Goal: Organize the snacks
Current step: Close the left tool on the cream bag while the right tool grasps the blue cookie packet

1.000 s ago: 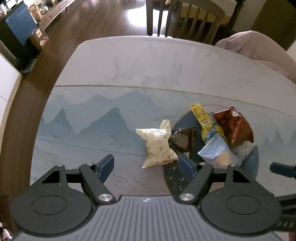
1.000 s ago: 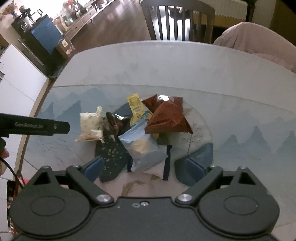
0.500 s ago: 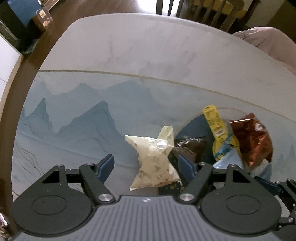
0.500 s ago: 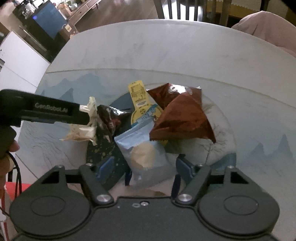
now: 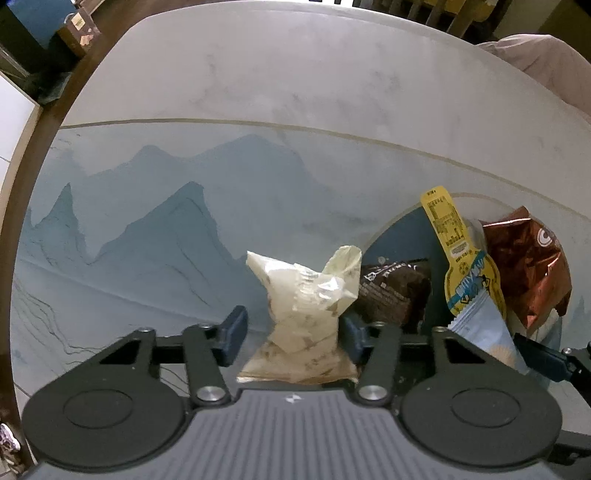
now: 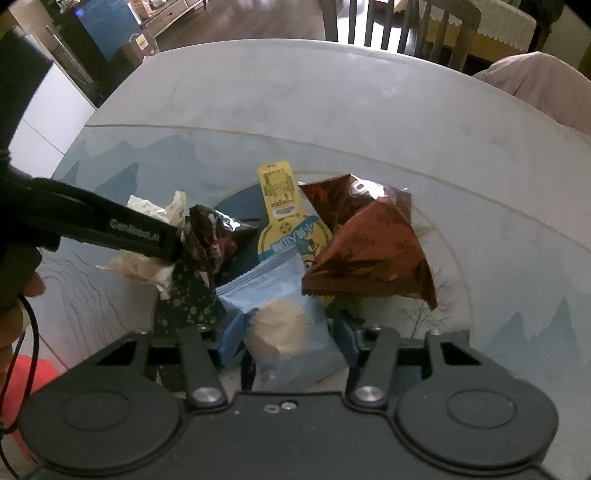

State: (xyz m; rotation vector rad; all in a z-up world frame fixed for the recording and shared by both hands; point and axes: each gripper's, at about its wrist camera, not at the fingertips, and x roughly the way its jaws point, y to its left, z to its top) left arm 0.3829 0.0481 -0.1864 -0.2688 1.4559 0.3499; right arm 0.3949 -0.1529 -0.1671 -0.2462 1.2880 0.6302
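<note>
A cream snack packet [image 5: 303, 314] lies on the table just left of a dark round plate [image 5: 399, 236]. My left gripper [image 5: 291, 332] points down over it with its jaws closing. Its right pad touches the packet and its left pad stands a little apart. On the plate [image 6: 188, 295] lies a light blue packet [image 6: 280, 317]. My right gripper [image 6: 288, 341] is closing on it, with both pads against its sides. Also on the plate are a dark brown packet [image 6: 214, 236], a yellow packet [image 6: 284, 214] and a red-brown bag [image 6: 369, 254].
The round table [image 5: 184, 221] has a blue mountain print and a pale far half. Chairs [image 6: 388, 22] stand beyond its far edge, and pink cloth [image 6: 535, 85] sits at the far right. A person's hand [image 6: 26, 288] holds the left gripper at the left edge.
Both grippers have come down closer to the table. Their jaws have narrowed, the left around the cream packet and the right around the light blue packet.
</note>
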